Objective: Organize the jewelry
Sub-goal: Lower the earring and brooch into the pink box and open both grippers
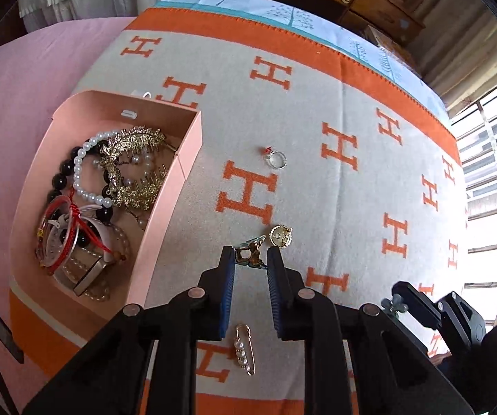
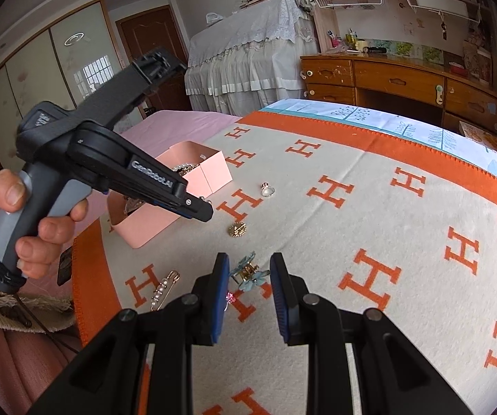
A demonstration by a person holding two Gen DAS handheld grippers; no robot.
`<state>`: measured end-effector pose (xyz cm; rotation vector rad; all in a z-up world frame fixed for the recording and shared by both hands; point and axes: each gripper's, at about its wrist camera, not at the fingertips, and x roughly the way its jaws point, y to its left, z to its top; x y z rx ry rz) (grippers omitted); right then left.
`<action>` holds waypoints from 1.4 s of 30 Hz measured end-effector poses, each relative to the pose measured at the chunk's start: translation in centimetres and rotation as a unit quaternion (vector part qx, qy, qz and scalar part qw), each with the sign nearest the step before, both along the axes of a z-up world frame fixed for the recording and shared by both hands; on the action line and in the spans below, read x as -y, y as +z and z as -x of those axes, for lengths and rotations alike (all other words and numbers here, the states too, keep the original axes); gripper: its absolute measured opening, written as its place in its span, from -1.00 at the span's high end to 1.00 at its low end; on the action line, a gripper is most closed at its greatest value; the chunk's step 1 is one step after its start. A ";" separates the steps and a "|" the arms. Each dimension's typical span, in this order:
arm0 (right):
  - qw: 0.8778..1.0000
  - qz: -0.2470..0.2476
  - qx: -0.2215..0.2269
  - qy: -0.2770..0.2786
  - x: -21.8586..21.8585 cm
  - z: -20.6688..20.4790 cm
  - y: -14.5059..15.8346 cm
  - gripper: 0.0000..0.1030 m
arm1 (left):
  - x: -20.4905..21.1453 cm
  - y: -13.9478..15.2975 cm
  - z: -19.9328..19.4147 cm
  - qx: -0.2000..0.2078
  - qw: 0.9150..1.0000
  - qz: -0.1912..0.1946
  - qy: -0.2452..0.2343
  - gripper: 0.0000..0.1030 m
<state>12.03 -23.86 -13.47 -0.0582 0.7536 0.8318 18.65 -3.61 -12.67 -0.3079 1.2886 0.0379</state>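
Note:
A pink box (image 1: 165,207) holds pearl strands, black beads, gold combs and red bangles; it also shows in the right wrist view (image 2: 193,173). My left gripper (image 1: 250,259) is open above the blanket, with a blue-and-gold hair clip (image 1: 250,254) seen between its fingertips. My right gripper (image 2: 250,271) is open around the same blue clip (image 2: 248,273). A gold round brooch (image 1: 281,236) (image 2: 237,230), a ring with a red stone (image 1: 275,158) (image 2: 267,190) and a pearl safety pin (image 1: 245,349) (image 2: 163,290) lie loose on the blanket.
An orange-and-cream blanket (image 2: 369,207) covers the bed. A pink sheet (image 1: 23,103) lies to the left. A wooden desk (image 2: 404,79) stands beyond the bed. A small pink gem (image 2: 229,298) lies by my right gripper's left finger.

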 end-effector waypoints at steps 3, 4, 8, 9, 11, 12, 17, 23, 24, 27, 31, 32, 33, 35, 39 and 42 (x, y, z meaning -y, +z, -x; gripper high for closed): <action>1.000 0.000 0.001 -0.007 -0.6 0.3 0.7 0.53 | -0.5 2.9 1.2 0.024 0.999 0.002 -0.027 0.68; 1.000 -0.001 0.002 -0.010 -0.9 0.4 1.1 0.53 | -0.9 3.8 1.8 0.033 0.999 -0.001 -0.035 0.68; 1.000 -0.016 0.003 -0.011 -2.6 0.6 3.0 0.53 | -3.5 7.7 4.3 0.072 0.996 -0.025 -0.050 0.68; 1.000 -0.020 0.003 -0.010 -3.3 0.7 3.6 0.53 | -4.4 8.4 4.9 0.081 0.995 -0.029 -0.051 0.68; 1.000 -0.028 -0.003 -0.006 -4.7 0.6 4.6 0.53 | -5.6 9.6 5.6 0.098 0.993 -0.036 -0.051 0.67; 0.999 -0.032 -0.010 -0.004 -5.5 0.5 5.0 0.53 | -6.4 10.0 6.1 0.104 0.993 -0.039 -0.049 0.67; 0.998 -0.046 -0.047 0.012 -10.1 -0.2 6.1 0.53 | -10.3 9.3 6.6 0.107 0.993 -0.036 -0.040 0.67; 0.993 -0.045 -0.111 0.019 -14.8 -2.1 5.2 0.53 | -13.6 6.1 7.4 0.089 0.995 -0.002 -0.042 0.67; 0.992 -0.041 -0.120 0.020 -15.5 -2.2 4.9 0.53 | -13.9 5.5 7.4 0.085 0.995 0.003 -0.044 0.67; 0.990 -0.021 -0.138 0.028 -17.2 -2.1 3.9 0.52 | -14.2 4.2 7.8 0.072 0.996 0.008 -0.060 0.67; 0.988 0.008 -0.150 0.032 -18.8 -1.6 2.9 0.51 | -14.4 2.7 8.7 0.053 0.995 0.011 -0.083 0.67; 0.988 0.015 -0.152 0.031 -19.1 -1.6 2.6 0.51 | -14.4 2.3 8.8 0.047 0.995 0.013 -0.087 0.67; 0.987 0.022 -0.158 0.031 -19.3 -1.6 2.3 0.51 | -14.4 1.8 8.9 0.041 0.995 0.015 -0.090 0.67; 0.984 0.026 -0.173 0.028 -19.5 -1.8 1.8 0.51 | -14.5 1.1 9.1 0.031 0.995 0.019 -0.095 0.67; 0.981 0.022 -0.192 0.019 -19.2 -2.0 1.3 0.42 | -14.3 0.4 9.4 0.025 0.994 0.016 -0.105 0.53; 0.980 0.011 -0.197 0.015 -18.9 -2.1 1.4 0.32 | -14.1 0.6 9.6 0.032 0.994 0.007 -0.108 0.26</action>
